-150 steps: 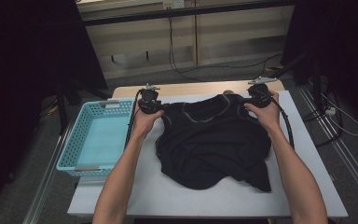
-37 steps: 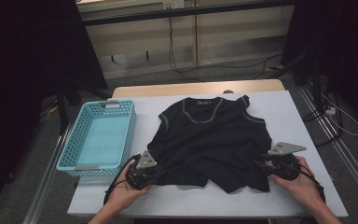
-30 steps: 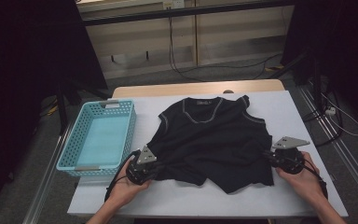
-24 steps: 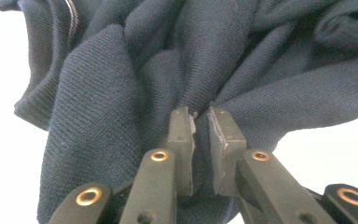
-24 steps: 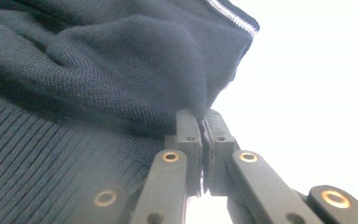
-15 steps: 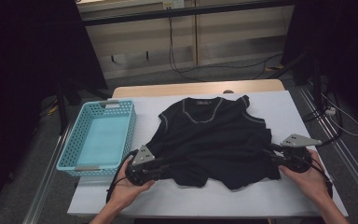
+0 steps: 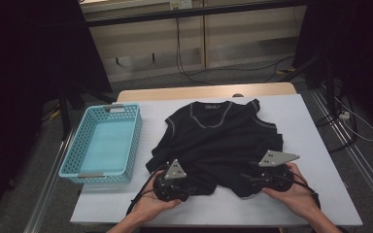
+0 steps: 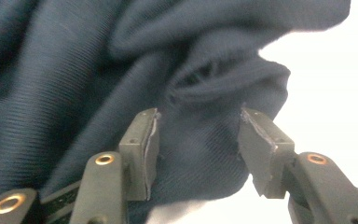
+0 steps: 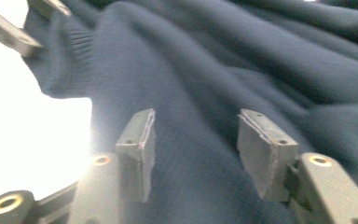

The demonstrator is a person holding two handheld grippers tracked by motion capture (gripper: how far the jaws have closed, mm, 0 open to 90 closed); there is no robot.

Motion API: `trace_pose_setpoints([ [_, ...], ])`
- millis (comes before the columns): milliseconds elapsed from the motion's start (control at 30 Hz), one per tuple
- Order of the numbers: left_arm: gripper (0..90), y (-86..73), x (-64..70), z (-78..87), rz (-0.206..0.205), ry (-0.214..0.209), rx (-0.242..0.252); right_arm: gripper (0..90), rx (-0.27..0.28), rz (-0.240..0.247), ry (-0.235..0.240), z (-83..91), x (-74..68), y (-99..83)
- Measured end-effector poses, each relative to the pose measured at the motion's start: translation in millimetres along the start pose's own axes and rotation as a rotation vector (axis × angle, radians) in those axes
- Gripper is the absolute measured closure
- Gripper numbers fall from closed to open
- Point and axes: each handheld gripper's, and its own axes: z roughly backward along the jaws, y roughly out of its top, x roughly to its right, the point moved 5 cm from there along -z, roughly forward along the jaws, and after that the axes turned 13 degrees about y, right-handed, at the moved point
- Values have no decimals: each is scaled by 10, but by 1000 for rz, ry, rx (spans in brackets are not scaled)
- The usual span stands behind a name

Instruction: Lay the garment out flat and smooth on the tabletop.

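Table (image 7: 320, 126), hands (image 7: 150, 206) low at shirt (image 7: 218, 141)

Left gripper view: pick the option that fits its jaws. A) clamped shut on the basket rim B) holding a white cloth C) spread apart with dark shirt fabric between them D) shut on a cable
C: the left gripper has its jaws spread, with a fold of the dark shirt lying between them.
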Motion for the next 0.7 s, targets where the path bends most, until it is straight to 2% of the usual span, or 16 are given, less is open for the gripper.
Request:
trace_pose_setpoints([
  [33, 602, 9, 6, -2, 5, -4, 4, 420, -4, 7, 14, -39, -37, 14],
  [100, 819, 2, 2, 13, -12, 2, -5, 396, -12, 26, 36, -101, -107, 37],
  [133, 865, -4, -5, 24, -14, -2, -14, 388, -18, 37, 42, -128, -136, 42],
  [233, 885, -9, -15, 53, -7, -8, -32, 385, -39, 54, 69, -198, -211, 40],
  [267, 886, -27, -31, 84, -27, -1, -49, 384, -43, 55, 75, -212, -227, 33],
  [300, 886, -53, -39, 118, -31, 2, -47, 384, -53, 63, 87, -235, -243, 25],
  [367, 887, -112, -86, 176, -19, -1, -59, 401, -77, 74, 94, -286, -252, 13],
  [433, 887, -159, -143, 224, -6, 8, -62, 542, -110, 81, 97, -321, -246, -9],
  [500, 888, -199, -224, 277, 8, 25, -67, 722, -99, 71, 82, -281, -211, 8],
  [567, 887, -231, -308, 324, 16, 41, -72, 802, -66, 52, 61, -206, -157, 38],
  [700, 888, -317, -503, 394, 66, 87, -78, 816, -26, 29, 3, -87, 19, 58],
])
